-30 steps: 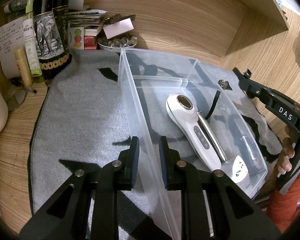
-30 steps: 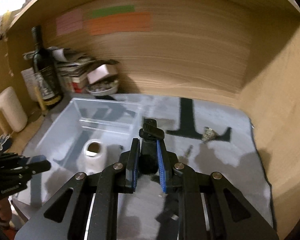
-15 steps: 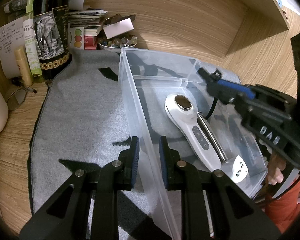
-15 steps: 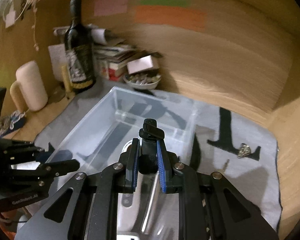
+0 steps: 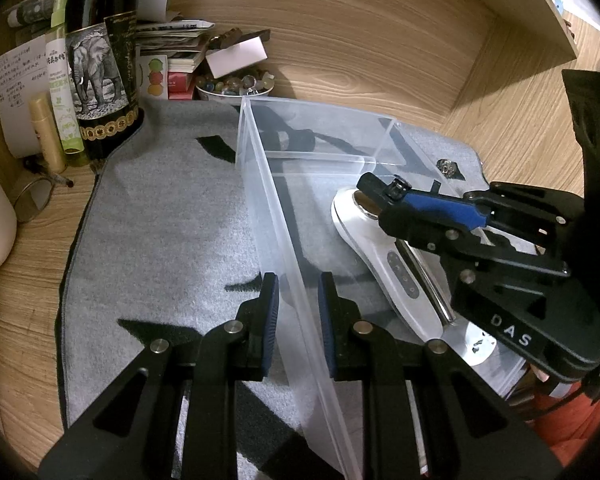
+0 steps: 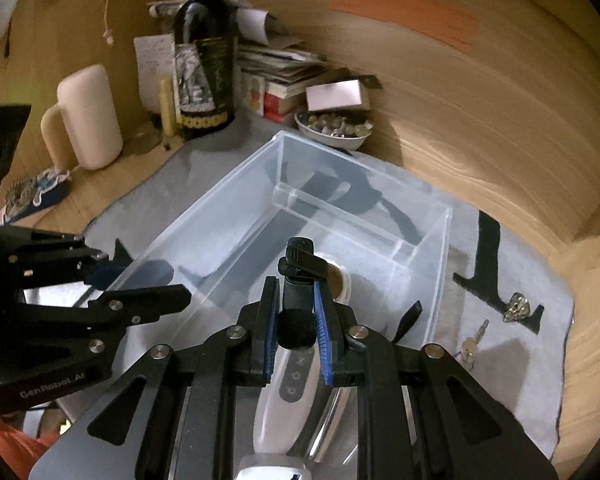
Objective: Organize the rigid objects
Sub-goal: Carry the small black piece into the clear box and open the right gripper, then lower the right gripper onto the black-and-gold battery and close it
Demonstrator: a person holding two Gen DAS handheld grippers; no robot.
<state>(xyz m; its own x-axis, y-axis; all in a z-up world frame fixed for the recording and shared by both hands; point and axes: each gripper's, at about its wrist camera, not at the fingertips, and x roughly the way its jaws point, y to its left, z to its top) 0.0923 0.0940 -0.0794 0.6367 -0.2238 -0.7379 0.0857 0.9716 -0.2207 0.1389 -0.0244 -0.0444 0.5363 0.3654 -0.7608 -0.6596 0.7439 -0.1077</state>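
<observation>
Bin first, since it's the biggest thing on the grey mat: clear plastic, long, with a divider near the far end. My left gripper is clenched on its near long wall, one pad either side of the plastic, basically pinning the tub so it doesn't skate. Inside it, right under my right gripper, lies a white handheld massager, its round metal head pointing away from me. The right jaws are clamped on a small black clip-on mic, foam end tucked back between the pads and the clip sticking out past the tips, hanging over the massager's head. My read is that this is the drop-in step. To do it well I'd go lower before letting go, aim for bare floor beside the massager or beyond the divider so the mic doesn't bounce off the metal head, and keep the left side locked down. Off to the right of that gripper, outside the bin, a little key and a metal charm sit on the mat, probably next.
</observation>
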